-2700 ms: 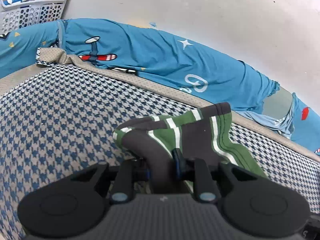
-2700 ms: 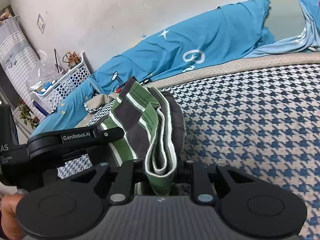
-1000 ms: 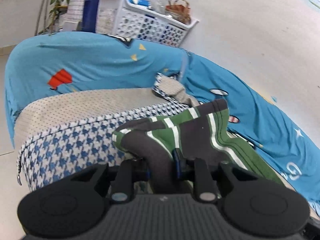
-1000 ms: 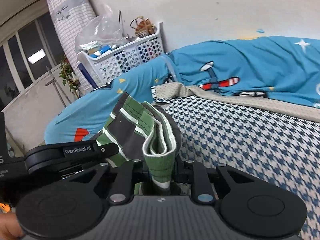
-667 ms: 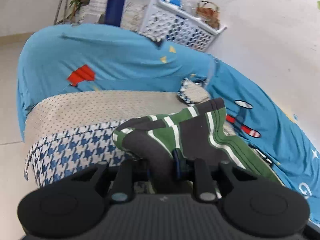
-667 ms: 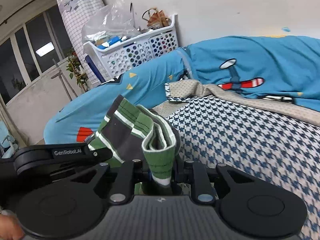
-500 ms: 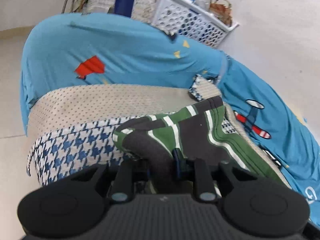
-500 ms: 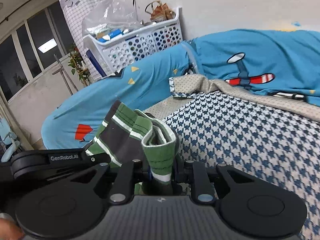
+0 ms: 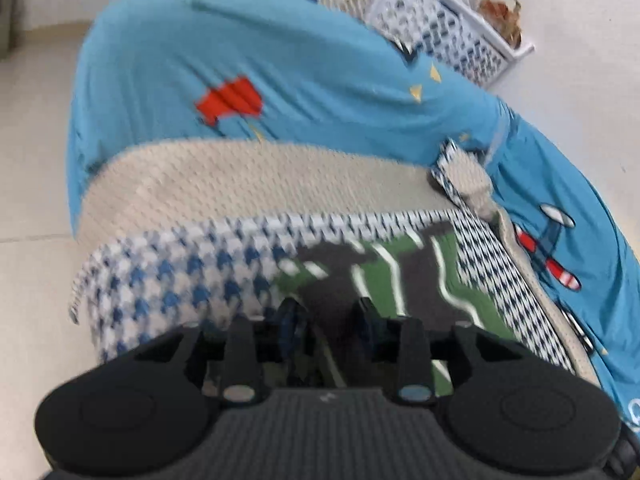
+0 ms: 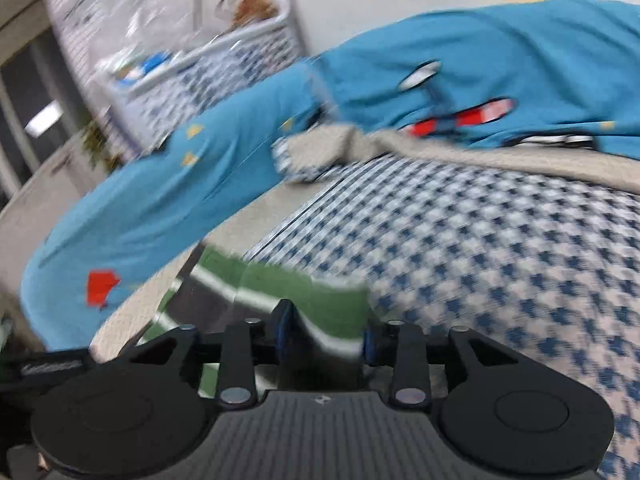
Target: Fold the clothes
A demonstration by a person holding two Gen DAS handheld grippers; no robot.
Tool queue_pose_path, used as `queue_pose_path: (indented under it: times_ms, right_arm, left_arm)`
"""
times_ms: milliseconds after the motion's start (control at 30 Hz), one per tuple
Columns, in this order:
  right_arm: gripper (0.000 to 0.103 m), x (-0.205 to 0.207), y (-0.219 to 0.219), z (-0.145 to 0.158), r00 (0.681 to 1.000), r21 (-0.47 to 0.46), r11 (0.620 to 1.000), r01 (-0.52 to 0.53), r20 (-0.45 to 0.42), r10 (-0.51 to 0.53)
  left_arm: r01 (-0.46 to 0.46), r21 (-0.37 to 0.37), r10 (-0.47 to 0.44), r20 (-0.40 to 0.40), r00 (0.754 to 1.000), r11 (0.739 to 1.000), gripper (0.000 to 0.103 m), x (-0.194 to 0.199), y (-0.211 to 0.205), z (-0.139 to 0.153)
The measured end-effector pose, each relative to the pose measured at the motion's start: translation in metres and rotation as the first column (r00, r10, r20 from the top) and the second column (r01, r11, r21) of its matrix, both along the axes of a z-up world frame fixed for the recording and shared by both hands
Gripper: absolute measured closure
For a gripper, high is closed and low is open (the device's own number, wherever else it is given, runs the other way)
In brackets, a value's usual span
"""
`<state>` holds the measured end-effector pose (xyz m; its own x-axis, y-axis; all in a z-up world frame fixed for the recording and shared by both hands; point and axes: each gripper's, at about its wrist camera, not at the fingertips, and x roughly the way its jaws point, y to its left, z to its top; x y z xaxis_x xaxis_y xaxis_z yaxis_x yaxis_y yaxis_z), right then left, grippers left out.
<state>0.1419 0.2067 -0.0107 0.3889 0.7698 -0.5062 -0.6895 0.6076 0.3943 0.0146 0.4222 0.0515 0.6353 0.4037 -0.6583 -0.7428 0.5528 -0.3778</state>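
Left gripper and right gripper: both sets of jaws are being opened, with the folded green-and-grey striped garment seen between them but no longer pinched. The garment is laid flat on the houndstooth blanket, near its corner and beige border. A blue printed sheet and a white basket are noted behind. Both views are blurred.
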Motion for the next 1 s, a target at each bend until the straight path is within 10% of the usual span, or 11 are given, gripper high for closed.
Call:
queue_pose_path:
  times_ms: [1000]
  right_arm:
    - [0.073, -0.067, -0.017, -0.014, 0.972, -0.095, 0.969, -0.229, 0.034, 0.233]
  left_arm:
    - [0.04, 0.018, -0.039, -0.048, 0.998, 0.999, 0.05, 0.029, 0.028, -0.014]
